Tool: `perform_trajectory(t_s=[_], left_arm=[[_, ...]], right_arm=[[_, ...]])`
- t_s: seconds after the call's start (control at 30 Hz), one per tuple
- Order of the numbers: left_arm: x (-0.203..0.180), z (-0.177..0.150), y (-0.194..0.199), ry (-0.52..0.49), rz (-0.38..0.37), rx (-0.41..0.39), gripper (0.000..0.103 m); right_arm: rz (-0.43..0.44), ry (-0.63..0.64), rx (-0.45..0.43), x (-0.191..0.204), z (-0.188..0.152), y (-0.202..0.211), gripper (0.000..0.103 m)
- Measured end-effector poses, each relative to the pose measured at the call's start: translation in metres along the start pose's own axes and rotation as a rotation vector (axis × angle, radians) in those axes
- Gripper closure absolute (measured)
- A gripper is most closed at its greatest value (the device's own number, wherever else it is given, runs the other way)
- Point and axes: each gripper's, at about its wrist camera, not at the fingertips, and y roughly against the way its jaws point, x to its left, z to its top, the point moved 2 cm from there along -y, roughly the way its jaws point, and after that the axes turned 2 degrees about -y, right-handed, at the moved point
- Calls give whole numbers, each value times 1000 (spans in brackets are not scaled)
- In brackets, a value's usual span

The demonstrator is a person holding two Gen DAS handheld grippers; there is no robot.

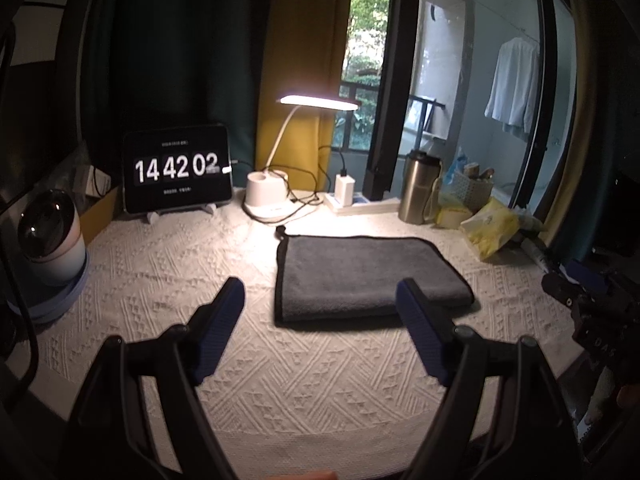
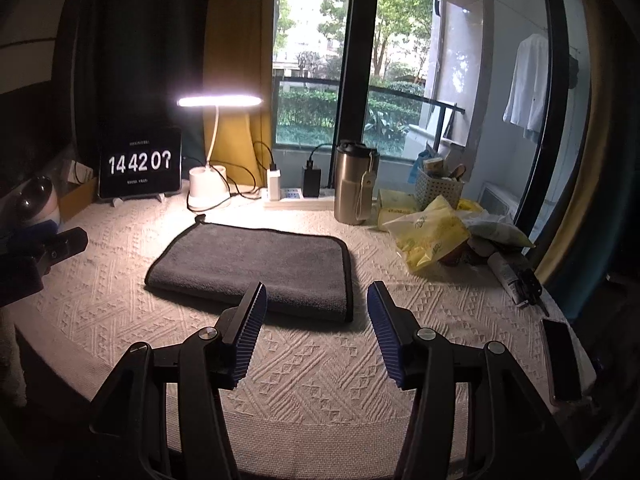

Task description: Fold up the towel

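A grey towel point(image 1: 360, 276) with dark trim lies folded flat on the white textured tablecloth point(image 1: 160, 280); it also shows in the right wrist view point(image 2: 260, 268). My left gripper point(image 1: 320, 292) is open and empty, above the cloth just in front of the towel's near edge. My right gripper point(image 2: 316, 300) is open and empty, just in front of the towel's near right corner. The right gripper's body shows at the far right of the left wrist view point(image 1: 592, 312). The left gripper's body shows at the left edge of the right wrist view point(image 2: 40, 256).
Along the back stand a tablet clock point(image 1: 176, 172), a lit desk lamp point(image 1: 272, 188), a power strip with chargers point(image 2: 296, 196), a steel tumbler point(image 2: 354, 184), a basket point(image 2: 438, 188) and yellow bags point(image 2: 432, 240). A round white device point(image 1: 52, 236) sits left. A phone point(image 2: 560, 360) lies right.
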Motion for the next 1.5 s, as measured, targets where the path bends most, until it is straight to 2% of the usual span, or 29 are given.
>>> perform_trajectory(t_s=[0.07, 0.2, 0.27, 0.43, 0.73, 1.5], left_arm=[[1, 3, 11, -6, 6, -44, 23], [1, 9, 37, -20, 24, -165, 9], [2, 13, 50, -25, 31, -230, 9], [4, 17, 66, -25, 38, -301, 8], [8, 21, 71, -10, 59, -315, 8], [-2, 21, 67, -36, 45, -306, 8]], right_arm=[[5, -9, -32, -1, 3, 10, 46], [6, -14, -110, -2, 8, 33, 34], [1, -9, -160, -1, 12, 46, 32], [-8, 2, -243, 0, 15, 68, 31], [-30, 8, -330, -3, 16, 87, 30], [-37, -7, -312, -8, 11, 83, 30]])
